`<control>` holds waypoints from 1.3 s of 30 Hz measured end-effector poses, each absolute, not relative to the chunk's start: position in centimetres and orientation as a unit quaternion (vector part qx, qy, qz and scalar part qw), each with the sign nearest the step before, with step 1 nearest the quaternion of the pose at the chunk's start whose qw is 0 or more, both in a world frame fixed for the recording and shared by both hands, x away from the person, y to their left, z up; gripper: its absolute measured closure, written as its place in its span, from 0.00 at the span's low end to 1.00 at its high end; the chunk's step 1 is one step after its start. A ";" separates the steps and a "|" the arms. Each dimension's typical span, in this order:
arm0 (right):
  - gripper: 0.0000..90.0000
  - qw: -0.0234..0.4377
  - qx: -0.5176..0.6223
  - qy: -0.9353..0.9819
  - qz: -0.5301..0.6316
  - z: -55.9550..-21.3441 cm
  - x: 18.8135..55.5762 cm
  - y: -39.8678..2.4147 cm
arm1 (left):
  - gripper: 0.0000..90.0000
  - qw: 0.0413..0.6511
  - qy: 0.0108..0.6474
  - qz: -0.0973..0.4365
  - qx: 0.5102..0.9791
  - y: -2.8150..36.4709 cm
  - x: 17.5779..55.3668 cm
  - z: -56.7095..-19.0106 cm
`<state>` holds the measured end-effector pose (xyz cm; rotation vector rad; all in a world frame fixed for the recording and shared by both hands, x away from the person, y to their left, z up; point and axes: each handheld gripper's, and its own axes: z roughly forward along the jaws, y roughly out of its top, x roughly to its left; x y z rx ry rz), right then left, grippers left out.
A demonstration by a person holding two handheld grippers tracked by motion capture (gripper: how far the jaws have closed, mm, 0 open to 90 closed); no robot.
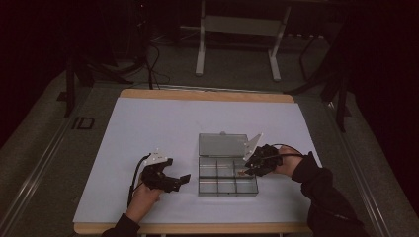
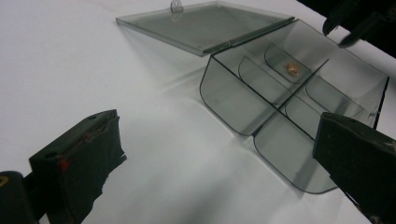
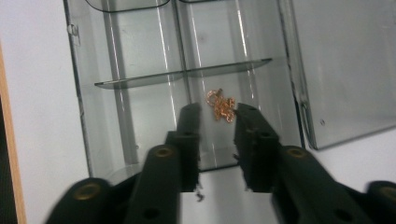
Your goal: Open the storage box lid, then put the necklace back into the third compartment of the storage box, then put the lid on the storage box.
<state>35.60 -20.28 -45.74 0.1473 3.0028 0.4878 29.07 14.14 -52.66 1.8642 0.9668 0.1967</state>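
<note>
A clear smoky plastic box [image 1: 199,178] with several compartments lies on the white mat, its lid [image 1: 222,145] folded back flat behind it. A small coppery chain [image 1: 241,172] lies in the box's right rear compartment. My right gripper [image 1: 248,170] hovers at that compartment from the right. In the right gripper view its jaws stand apart just short of the chain [image 3: 221,106], with nothing between the pads. My left gripper [image 1: 182,180] rests left of the box, wide open and empty. The left gripper view shows the box [image 2: 233,100], the chain [image 2: 293,68] and the lid [image 2: 210,23].
The white mat [image 1: 148,128] covers a wooden table whose front edge [image 1: 197,228] runs near the person's sleeves. Broad free mat lies left of and behind the box. A white metal frame [image 1: 200,44] stands on the floor beyond the table.
</note>
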 end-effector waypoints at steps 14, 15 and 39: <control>0.50 0.125 0.178 0.939 0.265 -45.8 33.9 -25.4 | 0.03 0.503 0.375 0.099 0.772 13.4 29.9 -51.7; 0.48 0.127 0.189 0.934 0.274 -45.9 33.9 -25.8 | 0.05 0.500 0.377 0.099 0.773 13.3 30.1 -51.6; 0.32 0.171 0.312 0.857 0.374 -48.2 34.0 -29.5 | 0.02 0.472 0.395 0.038 0.787 9.6 36.2 -50.0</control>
